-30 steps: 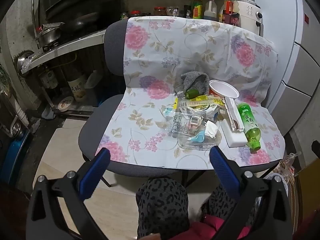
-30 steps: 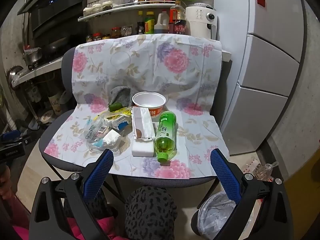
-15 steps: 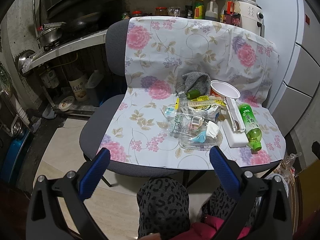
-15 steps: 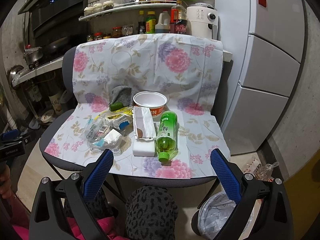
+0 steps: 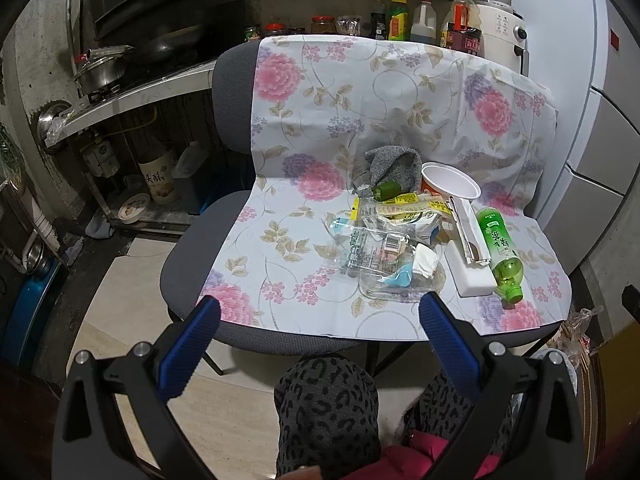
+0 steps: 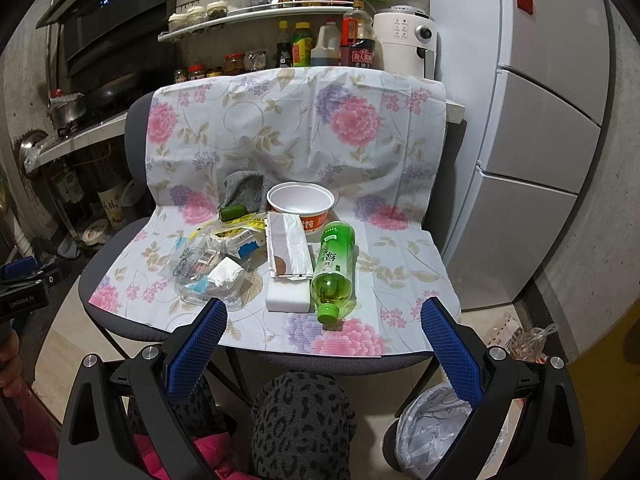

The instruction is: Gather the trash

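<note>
A kitchen chair draped in a floral cloth (image 6: 280, 132) holds the trash: clear plastic packaging (image 6: 200, 268), a white bowl (image 6: 300, 200), a green bottle (image 6: 334, 268). Both the left gripper (image 5: 320, 316) and the right gripper (image 6: 320, 320) hover before it, fingers spread, empty.

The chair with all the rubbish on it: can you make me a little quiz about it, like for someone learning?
1. True or false: the green bottle is standing upright on the chair.
2. Which lies against the bottle's side? A) foil wrapper B) grey cloth C) bin
3. Fill in: both the left tool and the right tool are ____ and hold nothing.

Key: 1 false, it lies on its side. 2 A. 3 open.
</note>
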Available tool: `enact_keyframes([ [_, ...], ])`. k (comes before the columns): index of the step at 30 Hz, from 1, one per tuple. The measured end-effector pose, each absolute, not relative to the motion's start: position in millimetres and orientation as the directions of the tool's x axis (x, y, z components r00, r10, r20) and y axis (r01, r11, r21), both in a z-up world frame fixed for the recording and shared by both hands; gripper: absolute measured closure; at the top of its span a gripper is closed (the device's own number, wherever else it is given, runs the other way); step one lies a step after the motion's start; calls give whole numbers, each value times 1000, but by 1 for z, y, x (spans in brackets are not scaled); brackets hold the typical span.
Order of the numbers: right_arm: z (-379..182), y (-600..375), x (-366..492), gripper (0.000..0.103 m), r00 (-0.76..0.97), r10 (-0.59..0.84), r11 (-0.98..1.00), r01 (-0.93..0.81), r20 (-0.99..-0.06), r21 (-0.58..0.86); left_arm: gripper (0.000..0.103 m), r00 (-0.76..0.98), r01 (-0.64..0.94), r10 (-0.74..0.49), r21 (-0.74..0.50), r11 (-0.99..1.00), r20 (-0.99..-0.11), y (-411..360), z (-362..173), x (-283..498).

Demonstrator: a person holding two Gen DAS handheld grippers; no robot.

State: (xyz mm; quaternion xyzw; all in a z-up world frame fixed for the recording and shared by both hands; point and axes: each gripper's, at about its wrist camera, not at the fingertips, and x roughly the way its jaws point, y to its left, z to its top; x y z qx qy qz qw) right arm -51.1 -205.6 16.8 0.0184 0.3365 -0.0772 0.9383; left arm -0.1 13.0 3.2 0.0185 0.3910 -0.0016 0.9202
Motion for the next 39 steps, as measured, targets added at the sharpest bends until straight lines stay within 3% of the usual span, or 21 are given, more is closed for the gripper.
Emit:
enact_keyframes([
  [39,15,-201,-49,6,759,-137,987,162,-636,-19,7,697,17,11,32,999,-717,11,5,-1],
])
